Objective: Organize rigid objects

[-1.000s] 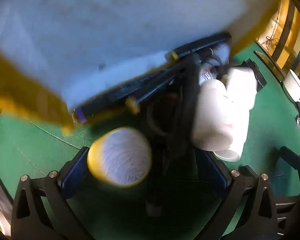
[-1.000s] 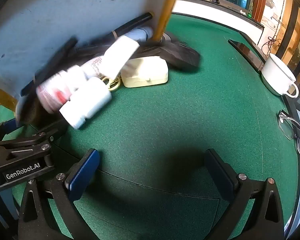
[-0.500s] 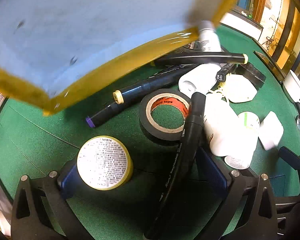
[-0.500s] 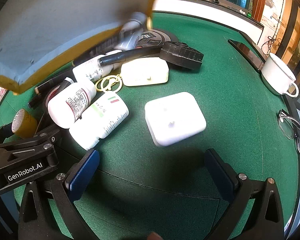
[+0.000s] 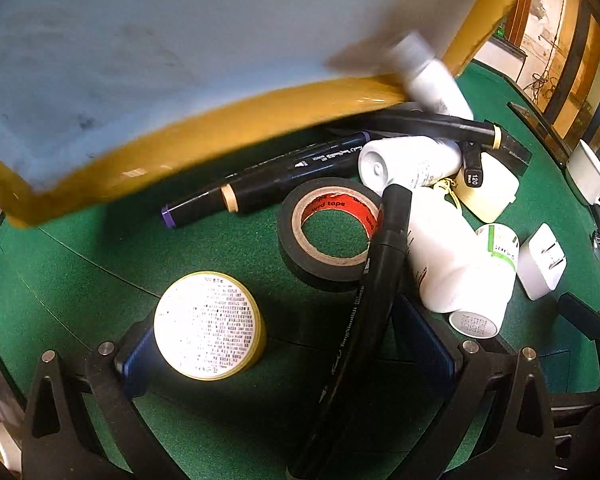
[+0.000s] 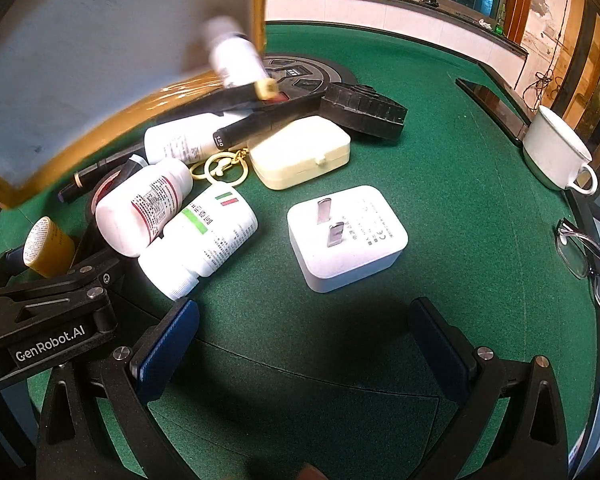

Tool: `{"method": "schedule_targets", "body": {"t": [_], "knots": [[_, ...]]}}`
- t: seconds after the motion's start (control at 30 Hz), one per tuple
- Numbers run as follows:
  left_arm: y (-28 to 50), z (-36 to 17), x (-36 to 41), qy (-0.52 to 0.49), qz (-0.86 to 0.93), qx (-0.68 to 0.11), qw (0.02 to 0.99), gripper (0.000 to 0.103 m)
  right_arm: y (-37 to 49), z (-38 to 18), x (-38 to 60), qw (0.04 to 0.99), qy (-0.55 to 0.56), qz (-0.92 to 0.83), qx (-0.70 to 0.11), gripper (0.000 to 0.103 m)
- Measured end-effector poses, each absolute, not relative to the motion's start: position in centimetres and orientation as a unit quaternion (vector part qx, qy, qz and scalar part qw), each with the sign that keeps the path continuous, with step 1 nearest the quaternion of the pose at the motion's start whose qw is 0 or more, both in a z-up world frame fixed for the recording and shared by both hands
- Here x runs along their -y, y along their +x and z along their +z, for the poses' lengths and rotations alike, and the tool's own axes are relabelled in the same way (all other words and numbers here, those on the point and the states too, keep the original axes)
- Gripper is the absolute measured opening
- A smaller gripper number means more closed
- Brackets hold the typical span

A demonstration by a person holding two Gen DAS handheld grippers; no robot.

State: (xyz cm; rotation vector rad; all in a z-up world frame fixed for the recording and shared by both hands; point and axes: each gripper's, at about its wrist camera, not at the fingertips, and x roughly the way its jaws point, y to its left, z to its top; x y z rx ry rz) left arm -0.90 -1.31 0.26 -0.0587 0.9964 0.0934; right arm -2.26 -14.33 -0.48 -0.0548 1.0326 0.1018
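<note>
A pile of objects lies on the green felt: a black tape roll (image 5: 332,232), black markers (image 5: 268,176), white bottles (image 6: 144,208) (image 6: 204,240), a yellow-rimmed round tin (image 5: 208,324), a cream case (image 6: 300,152), a white plug adapter (image 6: 346,236) and a gold keyring (image 6: 220,166). A tilted grey box with yellow taped edges (image 5: 180,48) hangs above the pile; a small white bottle (image 6: 234,58) is blurred at its rim. My left gripper (image 5: 284,352) is open over the tin and a marker. My right gripper (image 6: 300,344) is open and empty, near the adapter.
A white cup (image 6: 556,152) stands at the right edge of the table, with glasses (image 6: 588,264) nearer me. A black flat device (image 6: 360,110) lies behind the cream case. The left gripper's body (image 6: 48,320) shows at the left of the right wrist view.
The tilted box has risen and the objects have spilled out and settled on the felt. The plug adapter has come to rest prongs up. A small white bottle is dropping from the rim.
</note>
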Motion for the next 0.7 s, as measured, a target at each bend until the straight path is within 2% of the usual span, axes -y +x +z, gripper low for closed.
{"method": "schedule_targets", "body": {"t": [0.7], "knots": [[-0.68, 0.04, 1.28, -0.028, 0.045, -0.478, 0.877, 0.103, -2.24, -0.48, 14.37, 0.868, -0.026, 0.049, -0.493, 0.102]]}}
